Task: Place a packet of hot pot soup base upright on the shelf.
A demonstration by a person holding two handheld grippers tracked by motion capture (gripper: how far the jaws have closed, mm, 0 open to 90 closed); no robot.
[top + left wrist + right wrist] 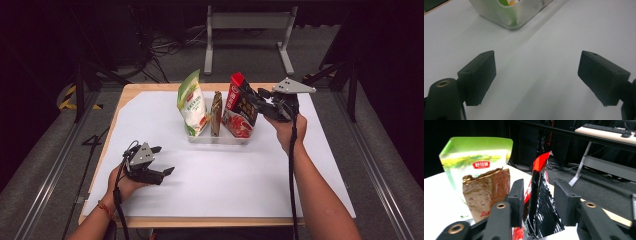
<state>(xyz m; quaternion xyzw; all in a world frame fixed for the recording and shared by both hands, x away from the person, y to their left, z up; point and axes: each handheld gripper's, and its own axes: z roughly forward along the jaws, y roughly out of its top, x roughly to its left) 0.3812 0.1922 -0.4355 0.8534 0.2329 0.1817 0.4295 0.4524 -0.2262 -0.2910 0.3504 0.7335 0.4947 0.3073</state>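
High view: I see a clear plastic bin (220, 137) standing on the white sheet (220, 175) that covers the table (125, 92), with three packets upright in it: a green and white pouch (191, 102) at the left, a thin brown packet (216, 114) edge-on in the middle, a red and black bag (241, 107) at the right. The print on all three is too small for me to read from here. My right gripper (252, 97) is at the upper edge of the red and black bag; whether the pads touch it I cannot tell from this angle. My left gripper (161, 161) hangs low over the bare sheet near the front left, well apart from the bin, jaws spread, nothing between them. Left gripper view: both black pads (480, 75) stand wide apart over plain white sheet, holding nothing; a corner of the bin (506, 15) is cut off at the top edge, with a blurred bit of green and orange inside. Right gripper view: the red and black bag (541, 202) stands between the two pads (517, 200) of the right gripper (540, 197); the jaws are part open, a gap shows on the right side, and I judge them not pressing. The green pouch (476, 160) carries a red oval label with white characters I cannot make out; the brown packet (486, 192) shows a red letter "A", the rest hidden behind the jaw.
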